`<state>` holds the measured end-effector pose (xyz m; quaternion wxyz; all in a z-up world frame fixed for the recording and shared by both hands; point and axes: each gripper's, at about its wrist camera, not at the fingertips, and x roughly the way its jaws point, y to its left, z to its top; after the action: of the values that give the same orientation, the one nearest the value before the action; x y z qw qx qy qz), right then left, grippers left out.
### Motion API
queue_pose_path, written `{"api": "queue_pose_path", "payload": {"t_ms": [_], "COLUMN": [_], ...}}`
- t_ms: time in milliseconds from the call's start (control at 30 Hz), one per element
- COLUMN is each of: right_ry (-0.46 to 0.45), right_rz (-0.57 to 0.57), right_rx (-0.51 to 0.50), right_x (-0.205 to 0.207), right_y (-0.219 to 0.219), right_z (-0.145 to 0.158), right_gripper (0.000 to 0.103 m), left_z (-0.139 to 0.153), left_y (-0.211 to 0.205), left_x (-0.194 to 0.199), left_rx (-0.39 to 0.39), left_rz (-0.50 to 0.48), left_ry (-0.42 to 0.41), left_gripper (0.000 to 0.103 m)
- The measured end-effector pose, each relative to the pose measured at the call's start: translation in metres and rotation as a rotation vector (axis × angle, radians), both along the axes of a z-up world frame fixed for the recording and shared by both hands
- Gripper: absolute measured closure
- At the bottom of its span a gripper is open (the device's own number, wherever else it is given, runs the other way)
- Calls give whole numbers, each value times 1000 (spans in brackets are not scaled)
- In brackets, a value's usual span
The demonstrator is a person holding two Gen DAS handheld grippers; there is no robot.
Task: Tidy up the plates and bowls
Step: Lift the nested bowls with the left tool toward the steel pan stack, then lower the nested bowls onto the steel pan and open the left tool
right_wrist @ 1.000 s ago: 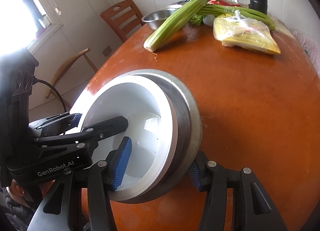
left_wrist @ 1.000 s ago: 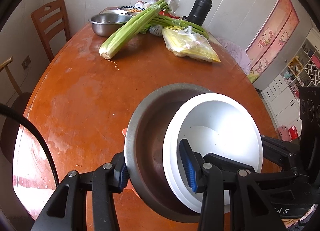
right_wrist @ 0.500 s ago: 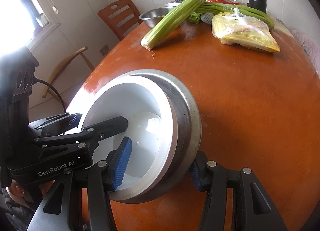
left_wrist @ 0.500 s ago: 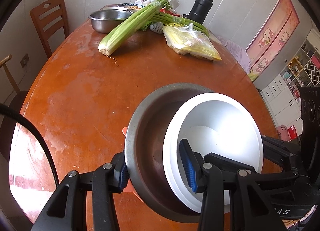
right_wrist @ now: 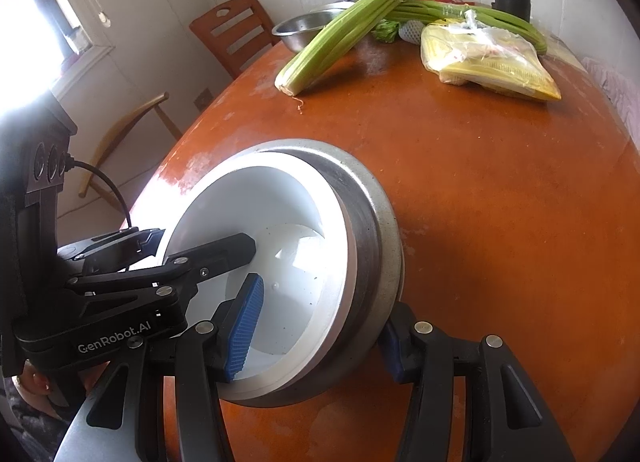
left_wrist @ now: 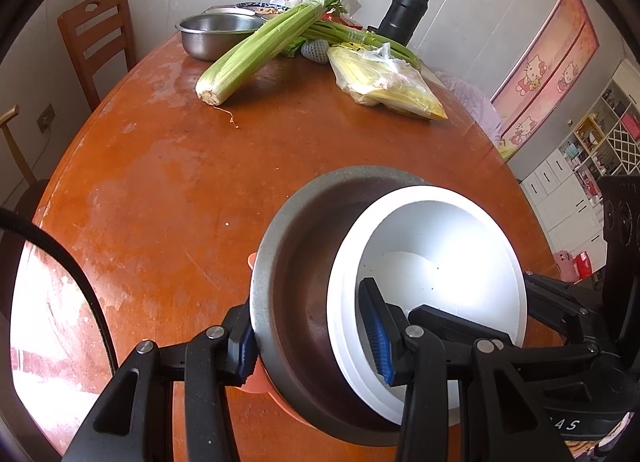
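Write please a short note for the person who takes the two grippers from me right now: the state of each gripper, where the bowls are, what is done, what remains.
Left gripper: shut on the nested stack, one finger outside the steel bowl, the other inside the white bowl.
Right gripper: shut on the opposite rim, same way.
Stack: white bowl in steel bowl, an orange piece underneath; tilted, near edge of the round table.
Done: these bowls are nested.
Left: set the stack down; a second steel bowl and dishes behind it stand at the far side, by the celery.
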<state>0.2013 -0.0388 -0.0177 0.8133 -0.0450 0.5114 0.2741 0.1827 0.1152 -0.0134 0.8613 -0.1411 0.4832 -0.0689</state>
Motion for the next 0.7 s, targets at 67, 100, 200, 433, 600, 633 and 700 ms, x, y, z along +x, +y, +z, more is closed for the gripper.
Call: {"api": "queue_pose_path", "payload": {"t_ms": [67,100,200,433,600,633,700], "right_ry": [-11,-12,-13,-10,5,4,3], "right_rz": [-6,-8,-9,-8,-7,-8,-9], "right_rx": [-5,-3,1,8,19,18,16], "right_x": [-2,-2,-1,-3,-1,-1,-1], "right_y": [0,-1,-1,-2,-2,-2,-1], "right_z": [0,0,-1,0,-1,-1,-1], "right_gripper": [48,48,48,48,48,48,48], "left_z": [-2,-3,-3,-4,-2,-1,0], "left_y": [0,0,1,0,0,1,1], "left_x": [1,1,1,2,1,0,-1], "left_rx": [-8,-8,-7,-1,8,5,7], "left_rz": [-3,-3,-4,-5,-12,-12,-13], "left_ry": [8,8,7,18,18,19,19], "left_gripper": [58,58,58,57,57,57,57]}}
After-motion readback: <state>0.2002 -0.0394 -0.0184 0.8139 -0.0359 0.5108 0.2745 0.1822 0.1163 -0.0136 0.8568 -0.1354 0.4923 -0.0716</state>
